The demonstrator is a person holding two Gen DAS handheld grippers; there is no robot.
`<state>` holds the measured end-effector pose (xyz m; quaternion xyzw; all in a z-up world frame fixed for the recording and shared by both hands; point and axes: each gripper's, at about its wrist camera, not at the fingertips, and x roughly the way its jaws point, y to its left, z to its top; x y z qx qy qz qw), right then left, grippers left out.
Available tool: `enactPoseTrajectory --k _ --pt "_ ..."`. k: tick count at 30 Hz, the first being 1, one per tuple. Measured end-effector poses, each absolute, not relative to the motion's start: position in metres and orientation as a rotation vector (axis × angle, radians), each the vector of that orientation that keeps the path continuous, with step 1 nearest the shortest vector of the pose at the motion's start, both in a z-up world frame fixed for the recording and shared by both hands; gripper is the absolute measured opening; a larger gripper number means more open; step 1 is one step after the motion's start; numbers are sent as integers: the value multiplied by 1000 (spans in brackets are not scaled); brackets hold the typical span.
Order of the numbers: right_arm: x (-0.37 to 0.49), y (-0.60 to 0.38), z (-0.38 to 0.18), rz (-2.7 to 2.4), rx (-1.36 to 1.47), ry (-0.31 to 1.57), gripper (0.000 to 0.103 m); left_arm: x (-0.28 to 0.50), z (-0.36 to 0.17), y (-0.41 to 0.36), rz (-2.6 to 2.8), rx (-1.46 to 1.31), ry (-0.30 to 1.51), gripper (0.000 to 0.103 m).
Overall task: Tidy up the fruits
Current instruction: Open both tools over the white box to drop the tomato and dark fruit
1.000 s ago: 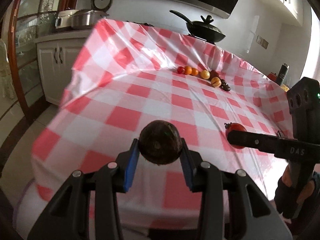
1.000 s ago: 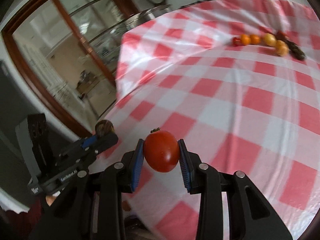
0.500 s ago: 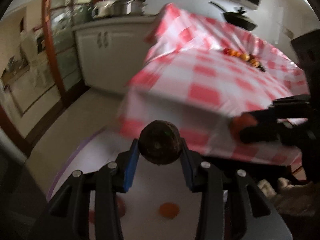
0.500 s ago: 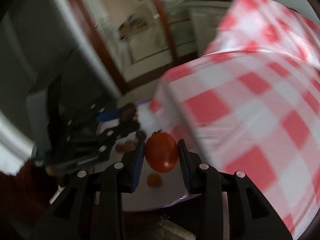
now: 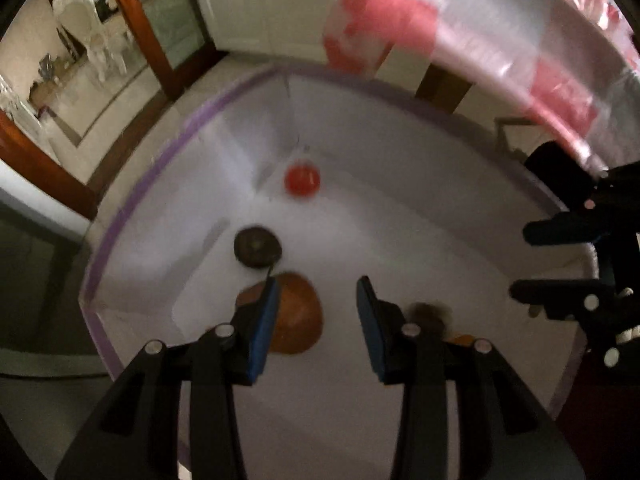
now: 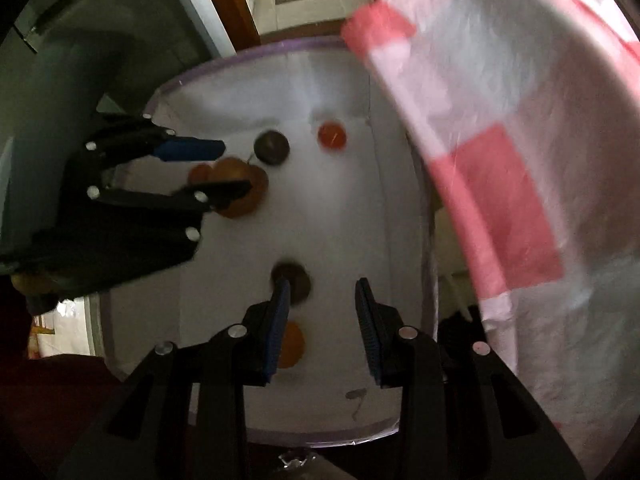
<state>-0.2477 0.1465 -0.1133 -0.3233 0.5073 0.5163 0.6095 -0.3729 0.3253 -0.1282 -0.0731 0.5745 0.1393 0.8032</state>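
Left claw [image 5: 318, 282] and right claw [image 6: 322, 284] both gape empty above the white purple-rimmed bin [image 5: 132, 200]. Red round tomato [image 5: 302, 179] and dark brown round fruit [image 5: 257, 247] lie inside, centre frame; best to lift both claws out straight, clear of the rim

Swung both off the table over white bin [image 5: 132, 200]; dark fruit [image 5: 258, 247] and tomato [image 5: 302, 180] dropped in, left gripper [image 5: 316, 300] and right gripper [image 6: 322, 300] now bare.

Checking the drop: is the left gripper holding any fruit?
No, the left gripper has nothing between its pads; the dark fruit lies in the white bin.
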Motion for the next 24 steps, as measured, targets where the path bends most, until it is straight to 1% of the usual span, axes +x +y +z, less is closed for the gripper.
enactPoseTrajectory --k 1,2,3,4,5,6,8,10,12,18,20,24 --pt "-250 144 -114 1196 -755 1167 36 -374 -131 327 305 -148 1238 41" --pt "-253 143 -113 1200 -762 1162 37 -372 -131 327 315 -137 1244 49" --pt "-255 143 -111 1202 -768 1157 41 -371 -131 327 332 -123 1247 62" --pt "-258 142 -110 1203 -774 1150 50 -370 -129 327 347 -113 1243 68" --pt "-262 140 -108 1205 -782 1138 53 -370 -126 326 359 -103 1234 77" --pt "-266 142 -106 1210 -782 1128 57 -370 -121 325 370 -89 1219 81" --pt "-271 141 -99 1229 -773 1107 60 -367 -116 323 374 -67 1211 82" --pt "-267 141 -93 1248 -762 1085 68 -363 -113 320 385 -30 1213 83" --pt "-266 142 -85 1256 -751 1066 72 -358 -107 311 395 -5 1214 83" --pt "-260 126 -66 1275 -698 1039 73 -356 -87 300 406 27 1184 83" --pt "-262 126 -60 1281 -686 1032 74 -356 -78 299 411 42 1172 85" --pt "-266 115 -47 1305 -656 1003 79 -356 -60 294 427 70 1145 88"
